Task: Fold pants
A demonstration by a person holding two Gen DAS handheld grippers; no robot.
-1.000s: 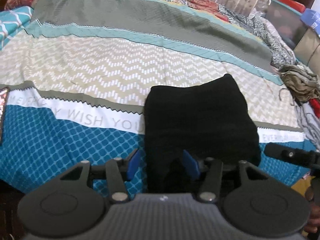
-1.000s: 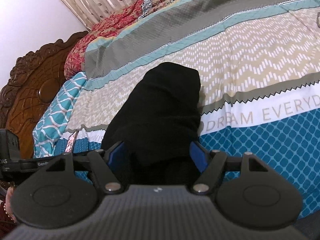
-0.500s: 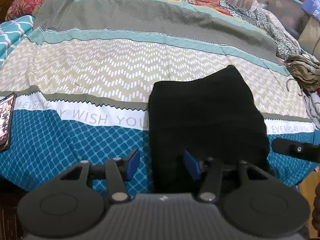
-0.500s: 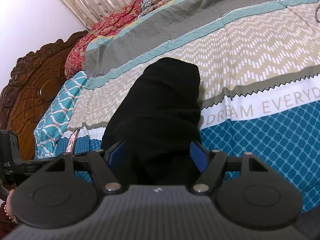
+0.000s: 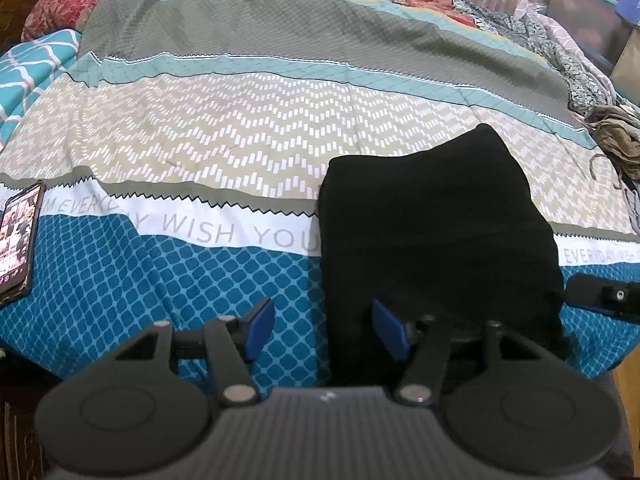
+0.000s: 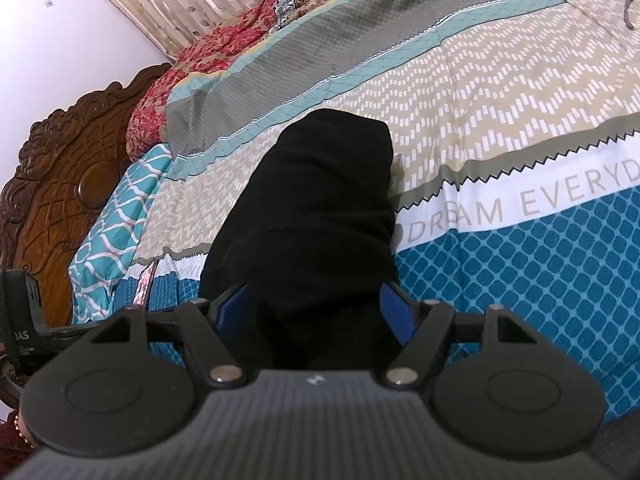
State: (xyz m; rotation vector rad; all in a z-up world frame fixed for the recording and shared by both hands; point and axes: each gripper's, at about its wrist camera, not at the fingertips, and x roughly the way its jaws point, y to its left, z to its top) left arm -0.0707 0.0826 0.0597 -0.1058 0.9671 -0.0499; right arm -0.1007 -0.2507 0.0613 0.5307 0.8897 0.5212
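The black pants [image 5: 432,216] lie folded in a thick rectangle on the patterned bedspread [image 5: 224,128], near the front edge. My left gripper [image 5: 322,328] is open, its blue pads straddling the near left edge of the pants, apart from the cloth. In the right wrist view the pants [image 6: 316,208] run away from me. My right gripper [image 6: 316,312] is open, with the near end of the pants between its pads. The right gripper's tip [image 5: 600,292] shows at the right in the left wrist view.
A phone [image 5: 18,236] lies on the bedspread at the far left. A heap of olive clothes [image 5: 616,136] sits at the right edge. A carved wooden headboard [image 6: 60,184] and a teal pillow [image 6: 116,216] stand to the left. Curtains [image 6: 180,0] hang behind.
Both grippers have drawn back slightly from the folded pants and stay open. The pants have not moved.
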